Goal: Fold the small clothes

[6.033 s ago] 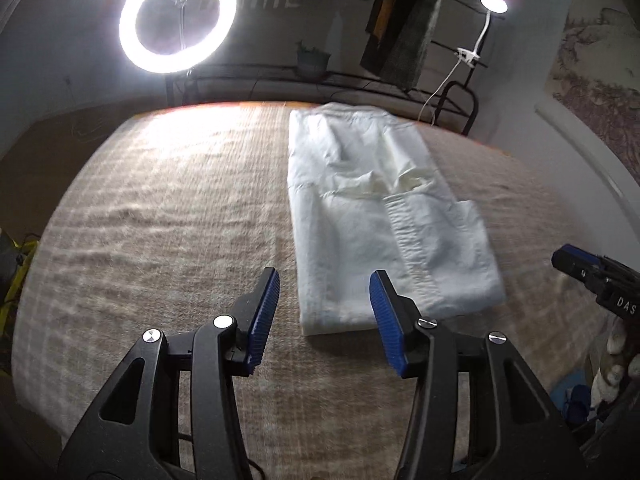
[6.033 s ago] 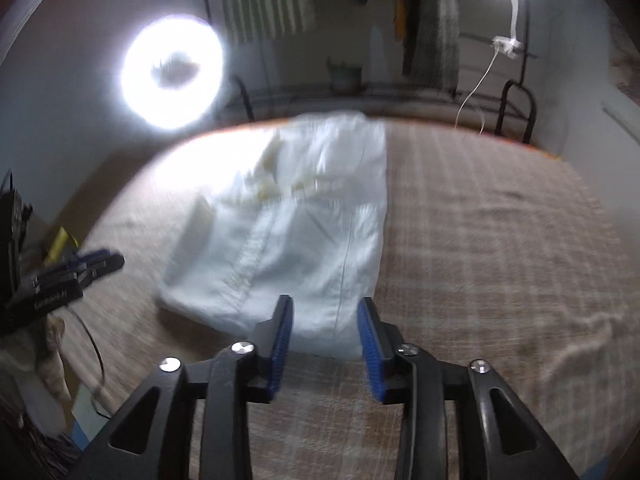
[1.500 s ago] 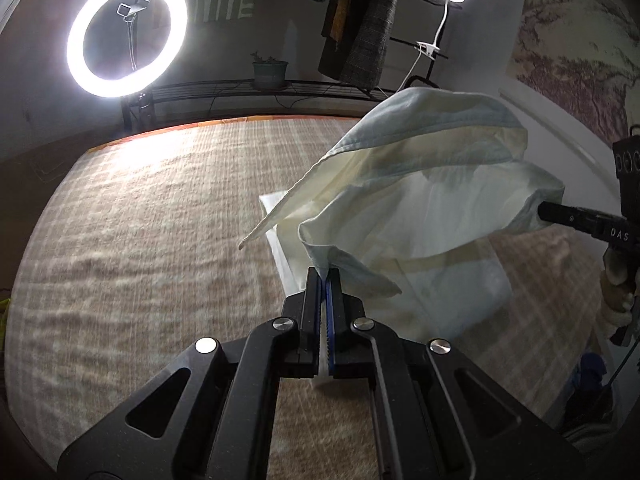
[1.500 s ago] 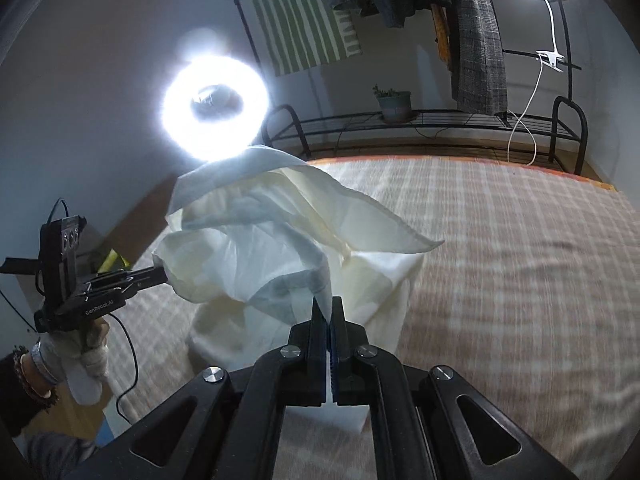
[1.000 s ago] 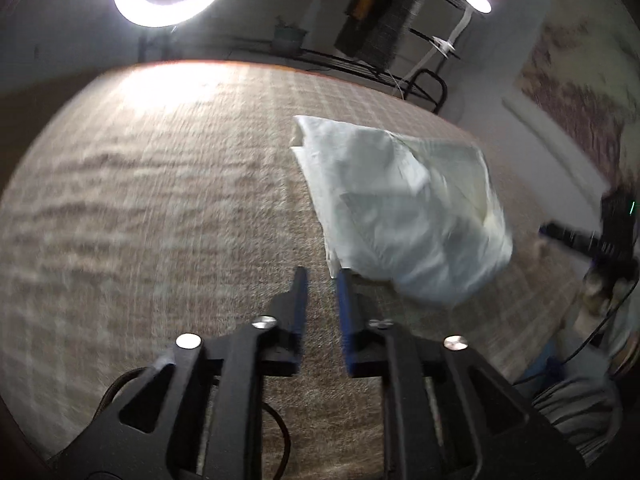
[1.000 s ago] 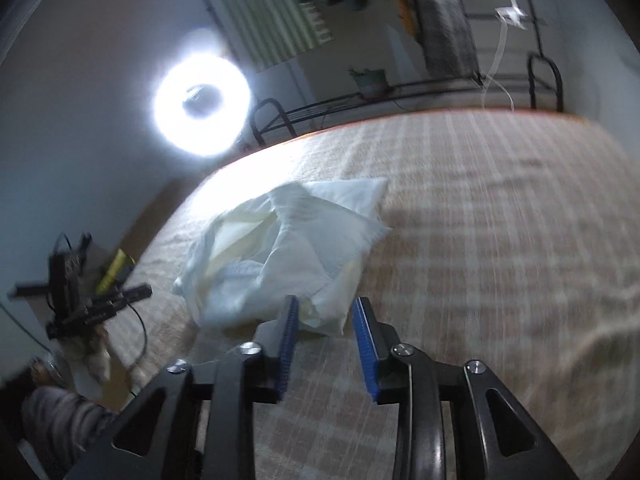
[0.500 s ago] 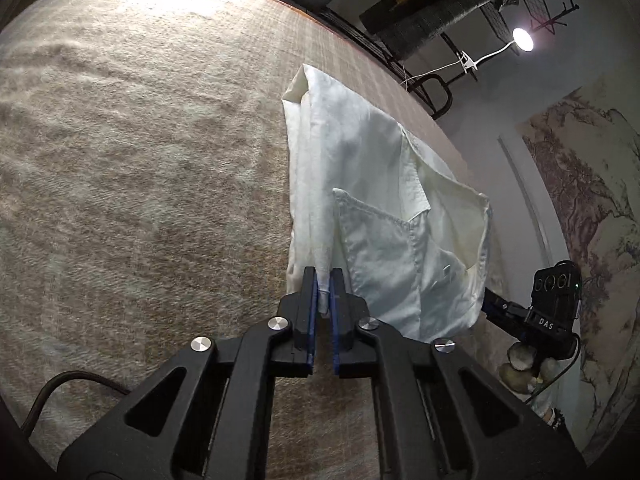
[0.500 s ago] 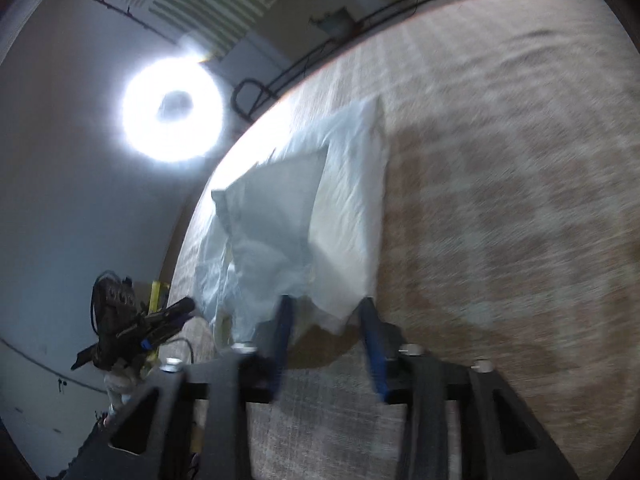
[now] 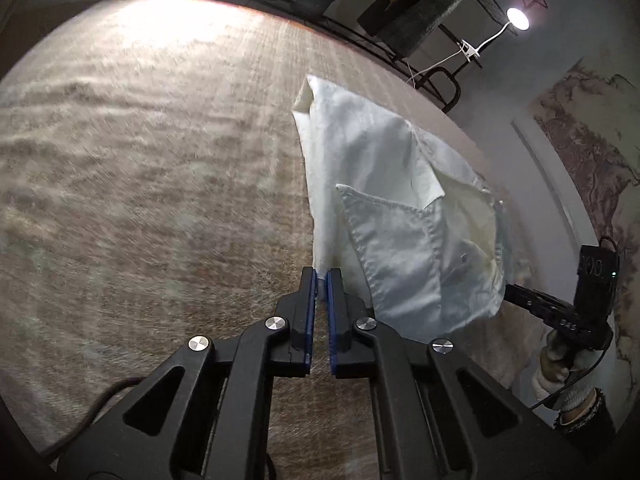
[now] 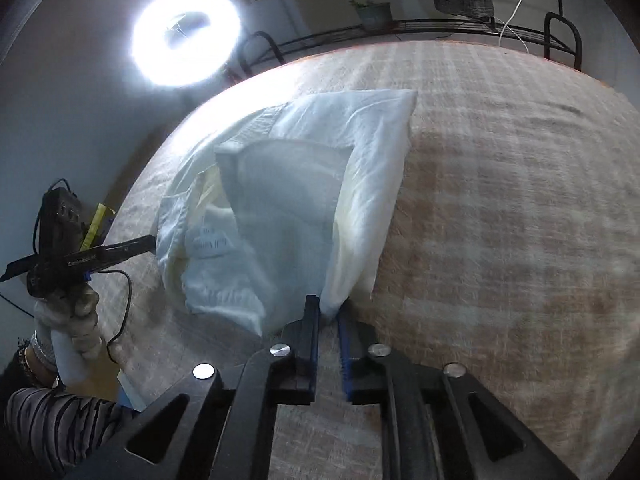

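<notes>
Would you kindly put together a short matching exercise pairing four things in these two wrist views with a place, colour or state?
Things:
1. left tool
2. white garment
3. ring light
4. potted plant

Descriptions:
A. glowing on its stand beyond the bed
B. shut on a garment edge
C. on the black rack
D. lying partly folded on the plaid cover

Pairs: 1-B, 2-D, 3-A, 4-C

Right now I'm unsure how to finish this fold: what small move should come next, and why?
Probably lift both near corners together. The left gripper already pinches the white garment at its corner; the right gripper has cloth between its fingers, with a gap showing, so closing it first looks wise.
</notes>
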Demonstrator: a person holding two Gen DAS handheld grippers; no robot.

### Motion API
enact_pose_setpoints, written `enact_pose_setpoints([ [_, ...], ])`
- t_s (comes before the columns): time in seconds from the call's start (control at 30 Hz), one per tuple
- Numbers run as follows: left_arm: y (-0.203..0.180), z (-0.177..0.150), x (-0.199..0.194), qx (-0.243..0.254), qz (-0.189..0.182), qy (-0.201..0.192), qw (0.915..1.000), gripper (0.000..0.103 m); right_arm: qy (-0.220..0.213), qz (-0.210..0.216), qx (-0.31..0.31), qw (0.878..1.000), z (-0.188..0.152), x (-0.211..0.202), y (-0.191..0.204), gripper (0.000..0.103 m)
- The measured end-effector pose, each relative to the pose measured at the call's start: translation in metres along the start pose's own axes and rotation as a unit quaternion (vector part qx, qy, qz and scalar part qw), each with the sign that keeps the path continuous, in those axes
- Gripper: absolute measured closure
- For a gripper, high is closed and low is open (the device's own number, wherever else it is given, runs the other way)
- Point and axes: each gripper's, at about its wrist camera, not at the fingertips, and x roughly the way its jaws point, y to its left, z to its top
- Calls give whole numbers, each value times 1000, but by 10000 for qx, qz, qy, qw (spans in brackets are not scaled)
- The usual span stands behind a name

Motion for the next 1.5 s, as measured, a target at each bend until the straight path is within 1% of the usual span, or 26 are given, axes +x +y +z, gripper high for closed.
enact_pose_setpoints([
  [0.03,-2,0,-6,72,30,-88,9999,102,-56,-24,14,10000,1,-5,1,76],
  [0.07,-7,0,-15,212,39,-180,9996,102,-144,-58,-12,9999,0,-12,2,72],
  [0.1,-10,-1,-19,308,17,-197,9993,102,-228,-56,-81,9997,-1,-19,6,72],
  [0.17,-16,-5,-24,384,-97,-181,9991,101,-247,183,-169,9994,-3,-27,14,70],
  [0.2,-19,-7,-22,367,-191,-85,9991,98,-198,342,-201,9990,-7,-27,16,69],
  [0.27,-21,-11,-14,313,-393,136,9986,80,-16,553,-232,9982,-10,-23,22,68],
  [0.33,-24,-15,-4,227,-509,292,9980,74,90,456,-204,9987,-11,-14,25,67],
  [0.37,-23,-17,2,162,-547,375,9977,74,117,447,-133,9988,-9,-7,25,67],
  [0.43,-20,-19,10,-6,-599,489,9970,74,139,515,75,9985,-7,3,22,69],
  [0.53,-15,-22,20,-215,-754,621,9950,74,249,592,317,9974,-4,16,20,82],
  [0.57,-16,-21,25,-249,-802,640,9944,74,280,615,369,9970,-4,20,19,91],
  [0.6,-15,-20,25,-284,-868,617,9939,79,295,657,424,9965,-4,24,19,101],
  [0.63,-16,-19,26,-315,-938,609,9932,98,298,726,492,9957,-3,27,19,102],
  [0.73,-22,-10,16,-322,-1036,443,9931,100,226,1079,750,9911,-2,27,17,103],
  [0.83,-22,-1,-2,-272,-1049,242,9938,100,143,1718,989,9801,-1,16,21,103],
  [0.9,-19,3,-7,-138,-813,236,9963,100,110,1949,922,9764,-2,9,27,103],
  [0.97,-18,0,-2,121,-450,352,9983,100,219,1707,653,9829,-7,11,36,103],
  [1.03,-19,-8,5,370,-283,517,9976,100,539,1351,372,9887,-15,27,46,103],
  [1.1,-23,-13,6,609,-108,505,9968,100,834,1024,151,9911,-26,41,52,103],
  [1.17,-26,-13,4,701,-163,518,9961,100,875,972,7,9914,-31,43,55,103],
  [1.27,-30,-10,-8,786,-260,459,9955,100,914,828,-243,9921,-31,35,57,94],
  [1.3,-31,-8,-15,823,-272,370,9955,100,912,776,-350,9922,-31,31,59,87],
  [1.33,-33,-6,-23,863,-328,275,9953,100,853,709,-457,9928,-30,25,61,84],
  [1.37,-35,-5,-28,891,-368,209,9951,100,718,647,-580,9936,-27,14,62,82],
  [1.43,-39,2,-35,946,-355,12,9949,100,499,721,-627,9942,-19,1,63,81],
  [1.5,-36,13,-30,869,-285,-29,9958,100,229,800,-585,9948,-10,-8,63,74],
])
